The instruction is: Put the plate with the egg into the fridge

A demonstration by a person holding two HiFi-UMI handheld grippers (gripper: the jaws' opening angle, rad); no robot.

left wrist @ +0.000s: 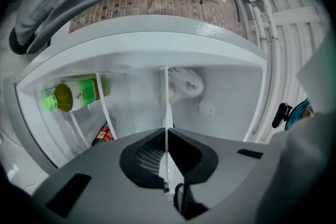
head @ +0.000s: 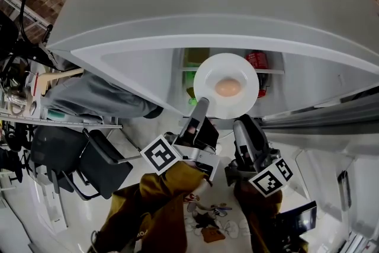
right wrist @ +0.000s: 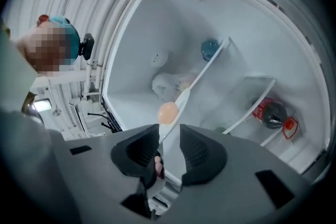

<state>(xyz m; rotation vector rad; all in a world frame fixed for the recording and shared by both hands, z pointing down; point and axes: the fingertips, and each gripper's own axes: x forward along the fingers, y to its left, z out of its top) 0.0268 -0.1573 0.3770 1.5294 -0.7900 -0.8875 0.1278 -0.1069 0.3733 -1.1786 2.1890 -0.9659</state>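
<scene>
A white plate (head: 212,73) with a brown egg (head: 228,87) is held up in front of the open fridge (head: 177,21). My left gripper (head: 202,103) is shut on the plate's lower left rim. In the left gripper view, the left gripper (left wrist: 166,136) has its pads pinching the plate (left wrist: 167,97), which shows edge-on. My right gripper (head: 243,123) is just under the plate's lower right rim. In the right gripper view, the right gripper (right wrist: 169,134) stands open around the plate (right wrist: 197,81). A gap shows on one side, and the egg (right wrist: 168,112) lies just past the tips.
On the fridge shelves are a green bottle (left wrist: 73,96), a red can (left wrist: 105,135), a red-topped bottle (right wrist: 270,114) and a white bag (right wrist: 168,84). A grey jacket (head: 95,98) hangs at the left above black chairs (head: 89,157).
</scene>
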